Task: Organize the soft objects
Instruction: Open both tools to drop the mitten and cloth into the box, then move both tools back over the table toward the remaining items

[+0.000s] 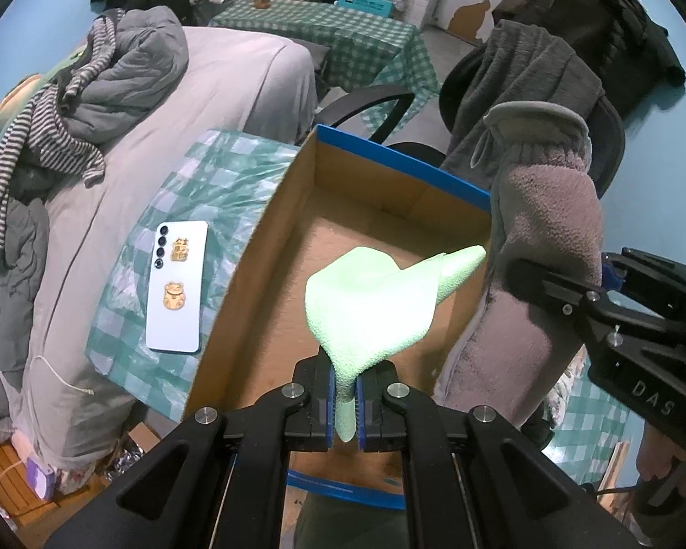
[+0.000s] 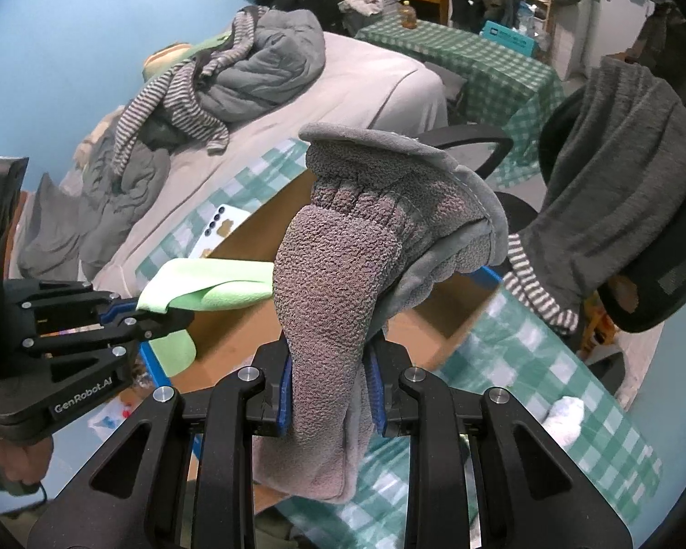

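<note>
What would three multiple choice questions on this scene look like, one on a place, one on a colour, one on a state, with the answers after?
1. Where does the phone lie?
A. inside the box
B. on the checked cloth left of the box
C. on the chair

2. What colour is the cloth in the left gripper?
A. light green
B. red
C. black

3. What is the right gripper doing?
A. standing open with nothing in it
B. resting inside the box
C. clamping a grey fleece glove

Answers: 1 B, the phone lies flat on the checked cloth beside the box. 2 A, the cloth pinched there is pale green. 3 C, the glove sits between its blue pads.
</note>
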Demonstrator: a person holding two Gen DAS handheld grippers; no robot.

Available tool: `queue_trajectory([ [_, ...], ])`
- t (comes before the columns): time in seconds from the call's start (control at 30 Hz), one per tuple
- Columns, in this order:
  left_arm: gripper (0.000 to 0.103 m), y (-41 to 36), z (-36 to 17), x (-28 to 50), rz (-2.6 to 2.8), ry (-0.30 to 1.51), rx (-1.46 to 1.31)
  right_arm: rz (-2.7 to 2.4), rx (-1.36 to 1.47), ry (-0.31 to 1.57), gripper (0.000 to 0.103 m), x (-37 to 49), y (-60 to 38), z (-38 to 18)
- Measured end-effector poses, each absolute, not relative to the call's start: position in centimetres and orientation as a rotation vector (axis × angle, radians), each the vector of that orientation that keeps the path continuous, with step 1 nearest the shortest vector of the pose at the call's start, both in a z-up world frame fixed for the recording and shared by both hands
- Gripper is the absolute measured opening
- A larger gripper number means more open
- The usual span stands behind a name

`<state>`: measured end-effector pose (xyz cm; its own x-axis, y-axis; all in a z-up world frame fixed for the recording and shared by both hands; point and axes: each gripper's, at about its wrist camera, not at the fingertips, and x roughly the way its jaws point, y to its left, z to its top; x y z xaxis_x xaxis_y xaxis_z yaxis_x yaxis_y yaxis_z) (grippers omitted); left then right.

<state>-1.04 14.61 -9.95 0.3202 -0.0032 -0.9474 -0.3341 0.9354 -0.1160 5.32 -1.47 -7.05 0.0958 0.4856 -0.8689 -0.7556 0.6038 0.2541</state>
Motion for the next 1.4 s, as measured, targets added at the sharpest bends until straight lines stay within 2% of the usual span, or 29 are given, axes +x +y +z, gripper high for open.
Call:
queue_trajectory([
  [0.43,0.006,15.7,-11.8,-0.4,0.207,1.269,-0.308,0.914,-0.275,1.212,0.025,6.1,1.0,-8.9],
  [0.5,0.007,15.8,-12.0,-0.2,0.207,1.278,-0.304,0.914,-0.272,1.226,0.032,6.1,1.3,-9.2],
  [0.6,0.014,16.0,-12.4,0.0,0.215,1.297,-0.302,0.887,-0.284,1.244,0.044,6.2,1.6,-9.6],
  [0.67,0.025,16.2,-12.5,-0.1,0.218,1.296,-0.303,0.862,-0.290,1.244,0.048,6.2,1.6,-9.7],
  [0.73,0.042,16.2,-12.3,-0.2,0.221,1.286,-0.301,0.854,-0.283,1.248,0.054,6.3,1.3,-9.8],
  [0.77,0.044,16.2,-12.2,-0.3,0.223,1.280,-0.295,0.850,-0.277,1.251,0.057,6.3,1.1,-9.8],
  [0.93,0.050,16.2,-12.1,-0.4,0.224,1.275,-0.277,0.833,-0.254,1.247,0.063,6.4,0.4,-9.4],
  [1.03,0.050,16.1,-12.0,-0.4,0.223,1.279,-0.281,0.827,-0.242,1.239,0.070,6.5,0.2,-8.9],
  [1.4,0.051,14.2,-10.9,-0.2,0.191,1.259,-0.275,0.801,-0.218,1.220,0.071,6.7,-2.3,-7.4],
])
